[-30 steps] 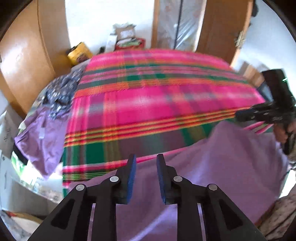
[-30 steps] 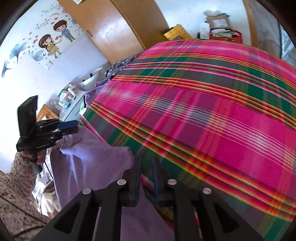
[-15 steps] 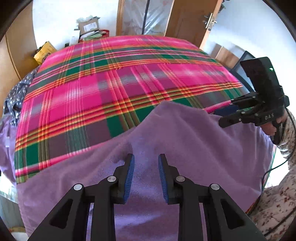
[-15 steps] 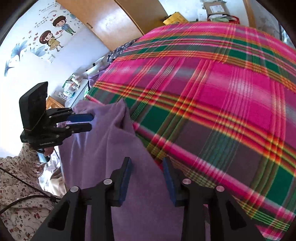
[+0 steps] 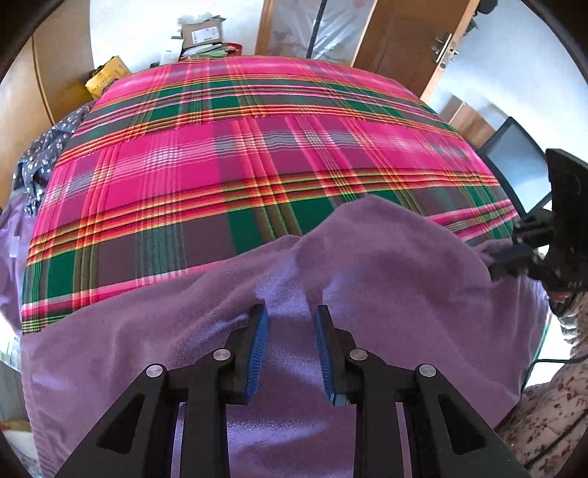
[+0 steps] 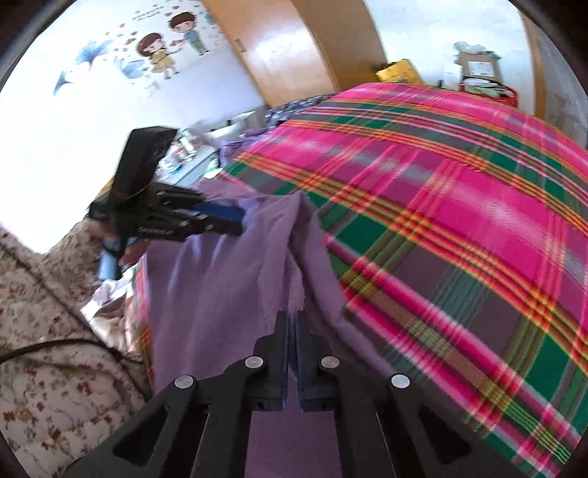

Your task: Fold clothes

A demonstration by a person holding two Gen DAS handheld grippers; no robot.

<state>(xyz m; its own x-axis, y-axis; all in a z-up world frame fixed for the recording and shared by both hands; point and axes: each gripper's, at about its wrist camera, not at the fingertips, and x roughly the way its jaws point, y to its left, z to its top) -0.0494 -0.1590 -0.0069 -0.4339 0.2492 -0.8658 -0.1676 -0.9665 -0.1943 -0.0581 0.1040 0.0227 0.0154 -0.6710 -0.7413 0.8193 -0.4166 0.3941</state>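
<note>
A purple cloth [image 5: 386,275] lies rumpled over the near edge of a bed with a pink and green plaid blanket [image 5: 257,147]. My left gripper [image 5: 290,312] hovers just above the cloth's near part, its blue pads [image 5: 257,349] apart and pressing on nothing. In the right wrist view my right gripper [image 6: 290,320] is shut on a raised fold of the purple cloth [image 6: 220,294], which runs as a ridge away from the jaws. The left gripper [image 6: 239,220] shows there at the cloth's far left edge. The right gripper [image 5: 492,261] appears at the cloth's right edge.
A dark flowered garment [image 5: 40,161] and another purple garment [image 5: 11,235] lie at the bed's left side. Boxes [image 5: 200,33] stand beyond the far edge, near a wooden door [image 5: 404,44]. A dark screen [image 5: 514,172] is at the right. A flowered sleeve [image 6: 44,331] holds the left gripper.
The right gripper's jaws, apart half a second ago, have closed on a fold of the purple cloth. The left gripper has come lower over the cloth, its jaws unchanged.
</note>
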